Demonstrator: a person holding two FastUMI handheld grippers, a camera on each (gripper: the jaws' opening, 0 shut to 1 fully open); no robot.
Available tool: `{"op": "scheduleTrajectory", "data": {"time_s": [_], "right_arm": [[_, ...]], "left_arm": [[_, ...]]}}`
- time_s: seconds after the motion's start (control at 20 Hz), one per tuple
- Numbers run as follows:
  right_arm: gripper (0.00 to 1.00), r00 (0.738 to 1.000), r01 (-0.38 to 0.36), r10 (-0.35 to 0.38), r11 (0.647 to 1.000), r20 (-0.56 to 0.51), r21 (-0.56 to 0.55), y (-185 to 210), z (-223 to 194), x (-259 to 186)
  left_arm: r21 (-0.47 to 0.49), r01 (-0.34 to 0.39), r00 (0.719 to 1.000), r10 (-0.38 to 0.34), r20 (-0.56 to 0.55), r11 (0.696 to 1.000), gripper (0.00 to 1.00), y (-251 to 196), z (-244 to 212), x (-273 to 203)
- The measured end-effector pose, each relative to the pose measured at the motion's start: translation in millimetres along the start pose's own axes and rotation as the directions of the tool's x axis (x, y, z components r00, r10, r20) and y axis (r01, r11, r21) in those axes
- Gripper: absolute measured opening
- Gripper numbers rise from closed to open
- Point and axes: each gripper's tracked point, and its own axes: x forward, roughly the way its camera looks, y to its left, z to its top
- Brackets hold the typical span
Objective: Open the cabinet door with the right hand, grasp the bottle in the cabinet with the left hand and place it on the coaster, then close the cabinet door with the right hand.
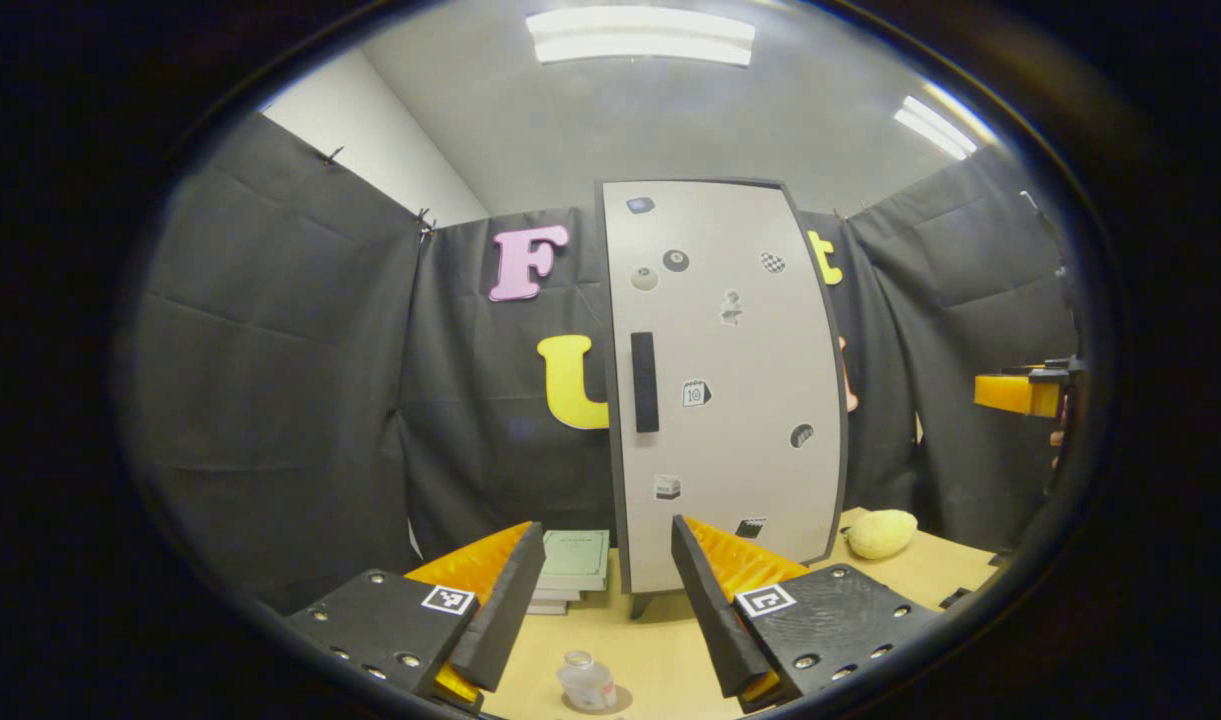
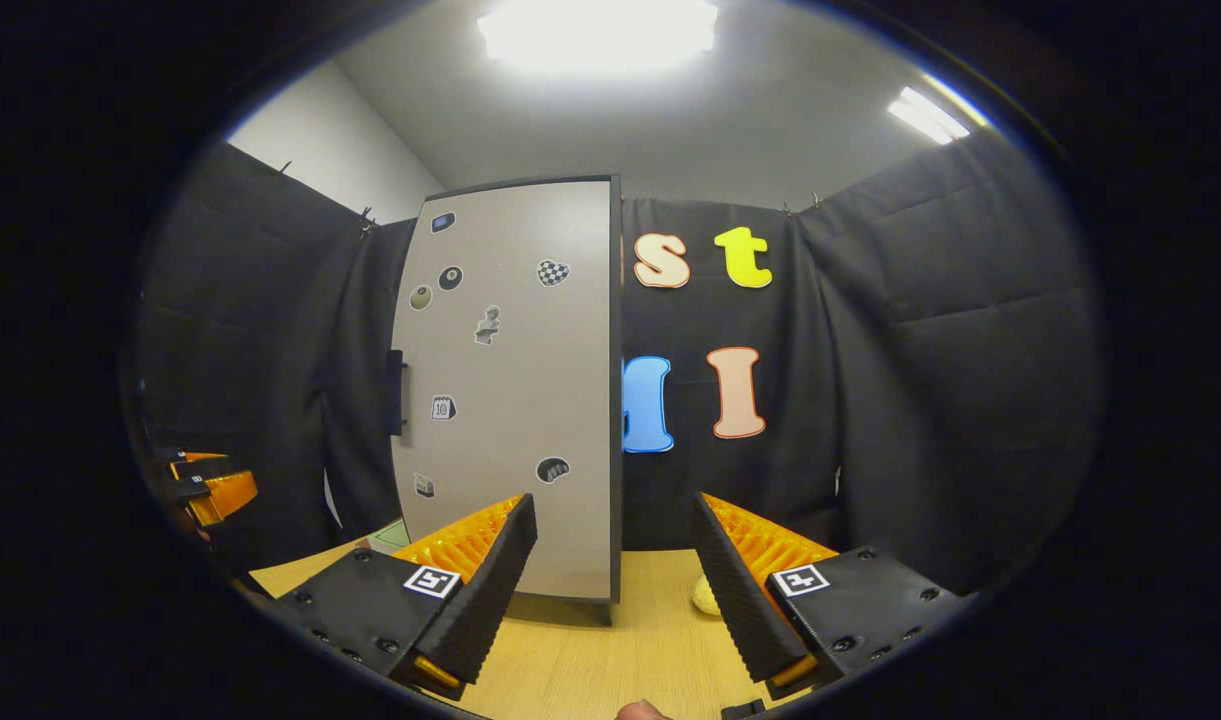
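Note:
The tall grey cabinet (image 1: 725,380) stands on the wooden table with its door closed; a dark vertical handle (image 1: 645,382) runs along the door's left side. A small clear bottle (image 1: 586,682) stands upright on a round coaster (image 1: 622,700) near the table's front. My left gripper (image 1: 605,590) hangs open above and just behind the bottle, holding nothing. My right gripper (image 2: 615,580) is open too, facing the cabinet (image 2: 515,390) from the right with nothing between its fingers. Its handle (image 2: 396,392) sits at the door's far edge.
A stack of books (image 1: 573,565) lies left of the cabinet. A pale yellow lumpy object (image 1: 881,533) rests on the table (image 1: 660,640) to the cabinet's right, also the yellow object (image 2: 705,597) behind my right finger. The other gripper (image 1: 1015,393) shows far right.

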Motion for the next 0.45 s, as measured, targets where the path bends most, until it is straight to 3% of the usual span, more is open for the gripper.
{"op": "scheduleTrajectory", "data": {"time_s": [0.05, 0.2, 0.25, 0.35, 0.45], "right_arm": [[0.98, 1.000, 0.002, -0.002, 1.000, -0.004, -0.001, 0, -1, -2], [0.98, 1.000, 0.007, -0.007, 1.000, -0.006, 0.005, -2, 0, -6], [0.93, 1.000, 0.009, -0.009, 1.000, -0.004, 0.005, -2, 1, -8], [0.98, 1.000, 0.013, -0.013, 1.000, 0.000, 0.003, -3, 3, -10], [0.93, 1.000, 0.014, -0.014, 1.000, 0.004, -0.002, -3, 5, -12]], "left_arm": [[0.000, 0.002, 1.000, -0.002, -0.001, 1.000, 0.79, -1, -1, 0], [0.001, 0.011, 1.000, -0.011, -0.003, 1.000, 0.79, -2, -1, 1], [0.002, 0.014, 1.000, -0.014, -0.003, 1.000, 0.79, -2, -2, 1], [0.005, 0.017, 1.000, -0.017, -0.003, 1.000, 0.79, -2, -2, 1], [0.002, 0.018, 1.000, -0.018, -0.003, 1.000, 0.79, 0, -2, 0]]}}
